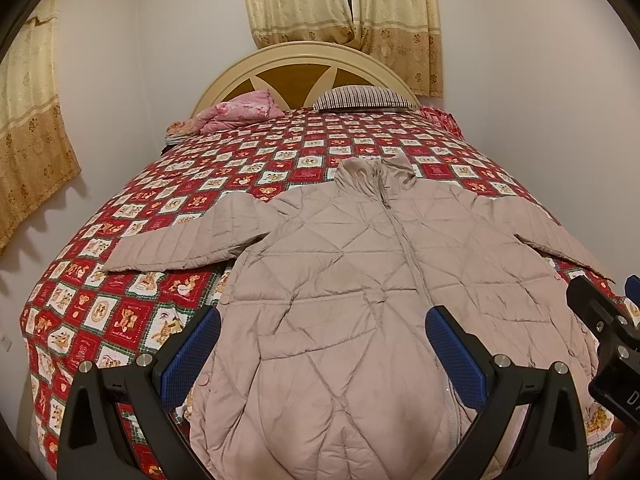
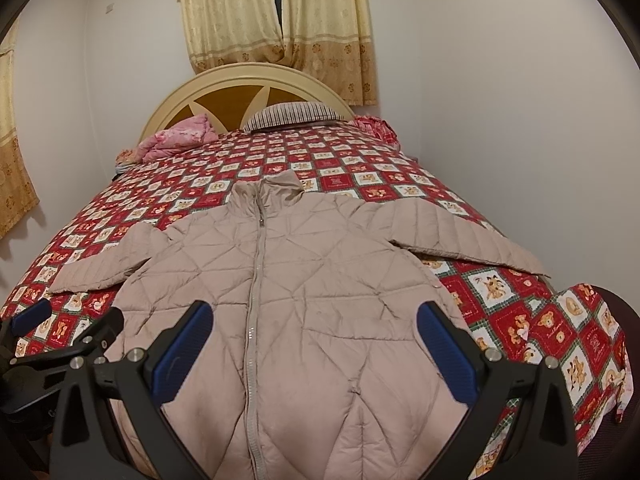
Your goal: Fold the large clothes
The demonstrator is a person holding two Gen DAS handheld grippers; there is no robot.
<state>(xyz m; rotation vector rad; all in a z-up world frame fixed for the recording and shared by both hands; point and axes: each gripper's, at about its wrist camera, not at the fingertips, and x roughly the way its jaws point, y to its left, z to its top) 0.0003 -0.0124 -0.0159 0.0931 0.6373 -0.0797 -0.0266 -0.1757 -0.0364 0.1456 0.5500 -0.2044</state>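
Note:
A beige quilted jacket (image 1: 352, 280) lies flat and zipped on the bed, collar toward the headboard, both sleeves spread out sideways. It also shows in the right wrist view (image 2: 304, 288). My left gripper (image 1: 323, 324) is open and empty, hovering over the jacket's lower left half near the hem. My right gripper (image 2: 314, 320) is open and empty over the lower right half. The right gripper shows at the right edge of the left wrist view (image 1: 608, 320); the left gripper shows at the left edge of the right wrist view (image 2: 60, 344).
The bed has a red checkered bear-print cover (image 1: 168, 216). A pink bundle (image 1: 240, 112) and a striped pillow (image 1: 360, 98) lie by the cream headboard (image 1: 304, 56). Curtains (image 1: 340, 4) hang behind. White walls flank both sides.

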